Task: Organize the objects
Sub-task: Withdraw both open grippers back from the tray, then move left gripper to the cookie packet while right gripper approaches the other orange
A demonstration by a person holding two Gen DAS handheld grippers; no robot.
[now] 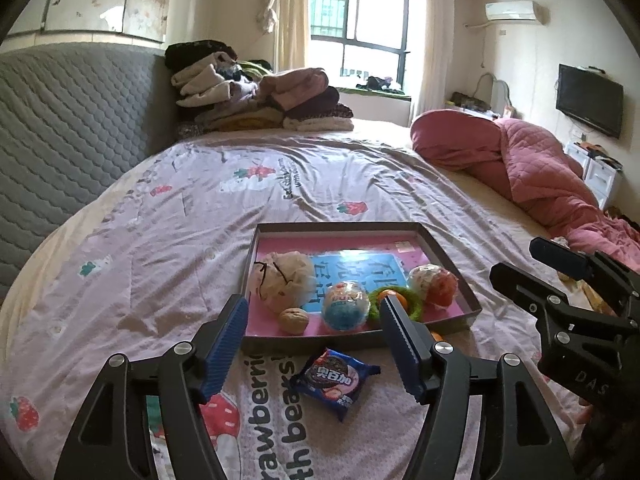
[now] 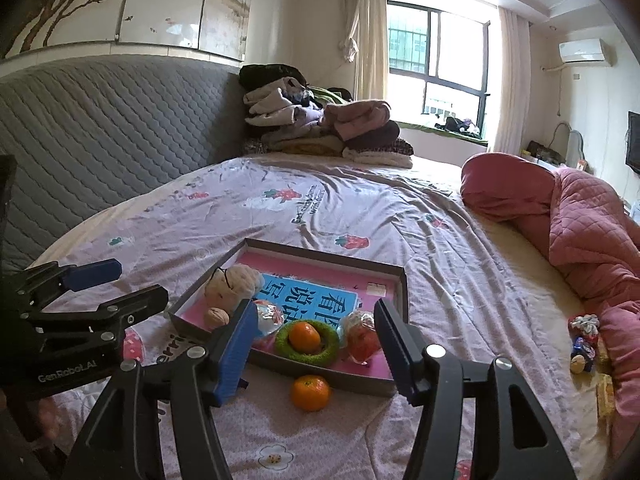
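Right tool gaped wide, empty; loose mandarin lay on bed just below its fingers, outside tray. Left tool wide, empty, over cookie packet.

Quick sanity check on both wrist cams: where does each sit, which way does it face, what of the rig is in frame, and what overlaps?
Left wrist: on the left gripper, low over the bed, facing the tray and window; jaws open above the cookie packet; the right gripper enters at right.
Right wrist: on the right gripper, same heading, further right; jaws open above the loose orange; the left gripper enters at left.
Shared: the tray, the walnut, the green ring, the clothes pile.
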